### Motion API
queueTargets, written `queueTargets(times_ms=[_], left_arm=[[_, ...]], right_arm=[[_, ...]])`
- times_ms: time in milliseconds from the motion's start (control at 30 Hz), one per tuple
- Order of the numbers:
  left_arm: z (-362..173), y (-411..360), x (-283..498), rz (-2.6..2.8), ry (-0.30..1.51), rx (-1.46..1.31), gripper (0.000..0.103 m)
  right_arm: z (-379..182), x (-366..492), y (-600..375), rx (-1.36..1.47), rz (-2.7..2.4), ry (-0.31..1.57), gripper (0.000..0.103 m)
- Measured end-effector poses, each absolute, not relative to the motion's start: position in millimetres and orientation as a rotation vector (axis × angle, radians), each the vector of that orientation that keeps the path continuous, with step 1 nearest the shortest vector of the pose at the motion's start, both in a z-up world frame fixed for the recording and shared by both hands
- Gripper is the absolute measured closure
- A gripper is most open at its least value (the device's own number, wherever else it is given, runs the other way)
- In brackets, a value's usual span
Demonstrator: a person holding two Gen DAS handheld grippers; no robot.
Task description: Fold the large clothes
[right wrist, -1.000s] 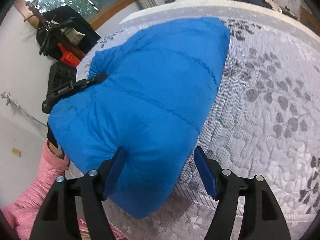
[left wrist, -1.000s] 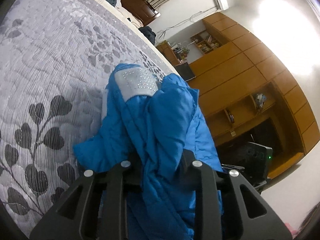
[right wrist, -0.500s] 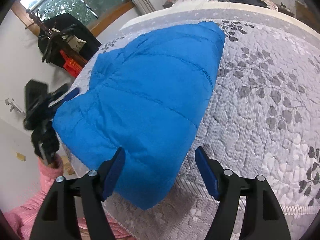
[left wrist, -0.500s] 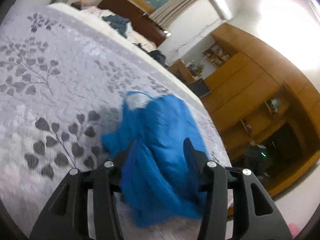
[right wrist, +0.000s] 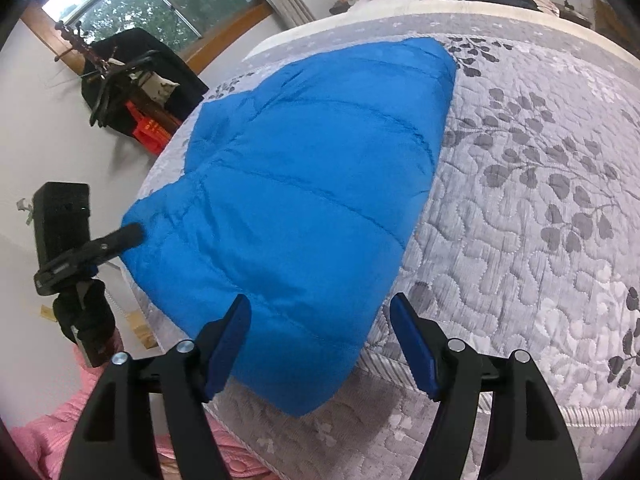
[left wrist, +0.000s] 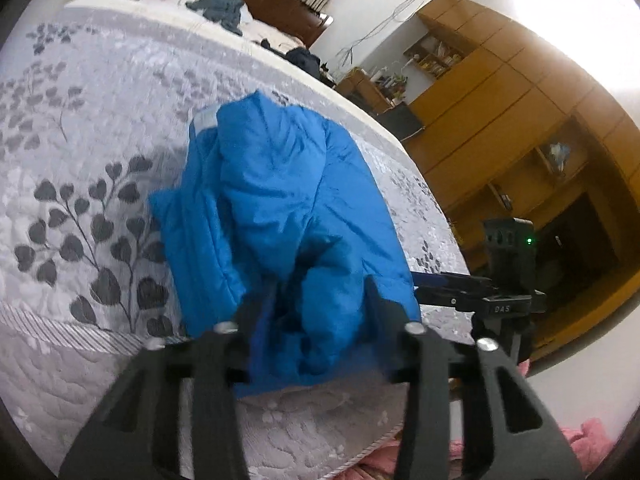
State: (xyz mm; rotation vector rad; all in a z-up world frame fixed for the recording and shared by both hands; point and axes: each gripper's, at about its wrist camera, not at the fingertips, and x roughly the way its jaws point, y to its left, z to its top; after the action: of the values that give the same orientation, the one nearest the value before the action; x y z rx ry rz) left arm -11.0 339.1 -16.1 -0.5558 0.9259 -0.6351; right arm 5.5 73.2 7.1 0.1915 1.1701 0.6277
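Left wrist view: my left gripper [left wrist: 318, 300] is released, fingers straddling the jacket [left wrist: 276, 216] at the bed [left wrist: 80, 160] edge. Right wrist view: my right gripper [right wrist: 320, 340] is released over the jacket's [right wrist: 304, 184] near hem. I judge a fold finished; next, regrasp.

2 close wrist views from the bed edge [left wrist: 280, 412], perhaps opposite ends, sharing the blue jacket [right wrist: 312, 184].

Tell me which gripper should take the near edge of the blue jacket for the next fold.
Probably the right gripper: it is open, with the smooth near edge of the blue jacket between its fingers. The left gripper is also open but faces bunched, rumpled fabric at the other corner.
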Motion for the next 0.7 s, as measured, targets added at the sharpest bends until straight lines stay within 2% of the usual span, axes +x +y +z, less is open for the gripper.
queueTargets(times_ms=[33, 100, 200, 433, 700], left_arm=[[-17.5, 338.4, -12.4, -0.64, 0.92, -0.562, 0.083], [-16.5, 341.7, -18.5, -0.655, 0.912, -0.586, 0.088], [-21.6, 346.8, -26.5, -0.666, 0.915, -0.612, 0.09], [-68.4, 359.8, -19.7, -0.668, 0.994, -0.732, 0.09], [-91.5, 353.1, -19.4, -0.667, 1.037, -0.718, 0.086]], right_arm=[[6.9, 5.9, 73.9, 0.19, 0.632, 1.169, 0.03], [5.9, 6.7, 76.0, 0.186, 0.639, 1.171, 0.03], [2.6, 7.8, 77.0, 0.19, 0.649, 1.177, 0.03], [-5.4, 8.9, 80.0, 0.174, 0.65, 1.193, 0.029], [-13.7, 9.5, 85.4, 0.165, 0.655, 1.21, 0.025]])
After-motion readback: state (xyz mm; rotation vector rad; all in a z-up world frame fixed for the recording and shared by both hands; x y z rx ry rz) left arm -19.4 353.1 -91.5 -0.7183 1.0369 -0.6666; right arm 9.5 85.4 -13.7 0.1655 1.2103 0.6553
